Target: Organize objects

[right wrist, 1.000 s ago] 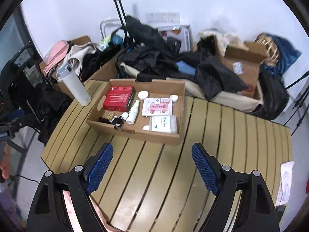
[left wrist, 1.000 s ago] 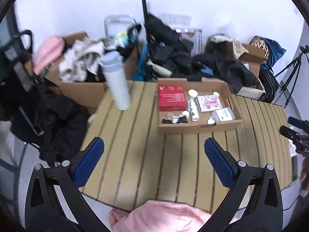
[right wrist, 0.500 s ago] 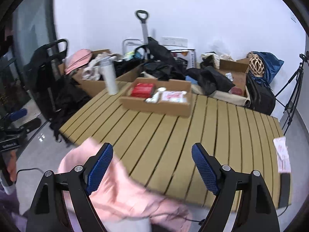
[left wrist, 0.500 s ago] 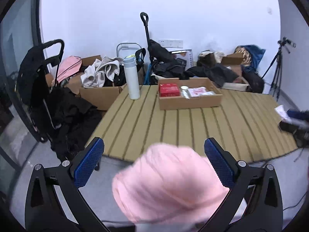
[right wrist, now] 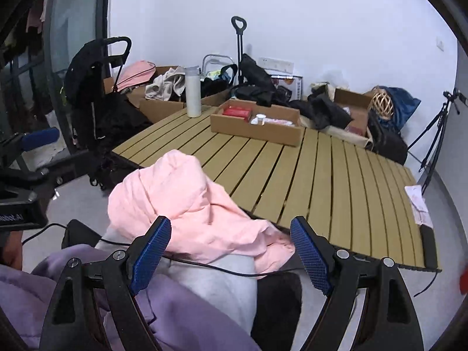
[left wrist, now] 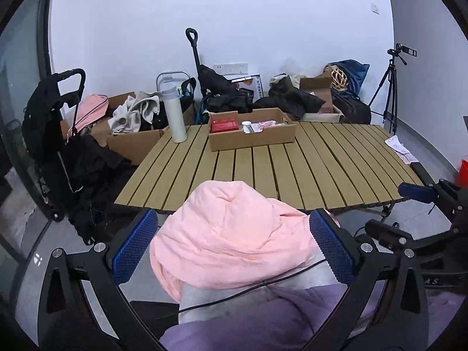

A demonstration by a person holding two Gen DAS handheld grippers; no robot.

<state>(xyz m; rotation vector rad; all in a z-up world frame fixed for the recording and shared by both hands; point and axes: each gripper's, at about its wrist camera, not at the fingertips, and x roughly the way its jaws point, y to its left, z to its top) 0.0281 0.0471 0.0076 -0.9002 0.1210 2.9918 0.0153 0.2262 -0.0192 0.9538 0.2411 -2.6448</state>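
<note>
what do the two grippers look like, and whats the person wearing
Both the left gripper and the right gripper have black skeletal frames with triangular cut-outs, silver bolts at the pivots, and blue cross-hatched pads. A thin black cable runs across the lap. The person wears a lilac jacket.

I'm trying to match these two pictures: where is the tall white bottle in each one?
Left wrist view: the white bottle stands upper left of centre, at the table's far left corner.
Right wrist view: the bottle stands upper centre-left, at that same corner.
Shared landmark: the cardboard tray just right of it.
</note>
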